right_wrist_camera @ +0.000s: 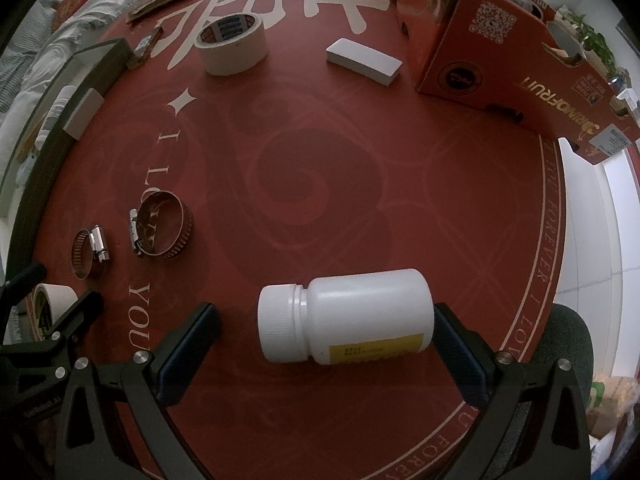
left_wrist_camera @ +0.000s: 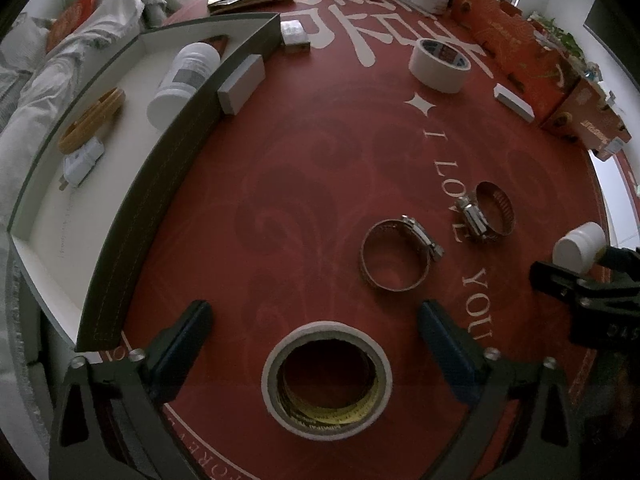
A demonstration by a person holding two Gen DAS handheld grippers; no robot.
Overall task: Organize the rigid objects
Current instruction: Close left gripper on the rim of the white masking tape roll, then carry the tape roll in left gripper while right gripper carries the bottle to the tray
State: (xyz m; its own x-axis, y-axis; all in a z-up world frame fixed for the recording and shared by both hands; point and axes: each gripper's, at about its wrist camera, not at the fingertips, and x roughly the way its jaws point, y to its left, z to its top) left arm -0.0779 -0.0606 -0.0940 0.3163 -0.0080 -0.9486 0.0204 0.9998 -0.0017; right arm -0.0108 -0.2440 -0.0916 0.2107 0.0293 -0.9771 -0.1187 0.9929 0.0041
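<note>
My left gripper (left_wrist_camera: 316,344) is open with a roll of masking tape (left_wrist_camera: 326,376) lying flat between its fingers on the red table. My right gripper (right_wrist_camera: 326,340) is open around a white plastic bottle (right_wrist_camera: 346,316) lying on its side, cap to the left; whether the pads touch it I cannot tell. Two metal hose clamps (left_wrist_camera: 400,254) (left_wrist_camera: 490,212) lie ahead of the left gripper. A grey tray (left_wrist_camera: 172,152) at the left holds a white bottle (left_wrist_camera: 184,80), a yellow ring (left_wrist_camera: 92,120) and a small white item (left_wrist_camera: 84,162).
A second tape roll (left_wrist_camera: 440,64) and a white block (right_wrist_camera: 364,60) lie farther back. A white block (left_wrist_camera: 242,84) leans on the tray wall. Orange cardboard boxes (right_wrist_camera: 500,40) stand at the right. The table edge (right_wrist_camera: 560,240) runs along the right.
</note>
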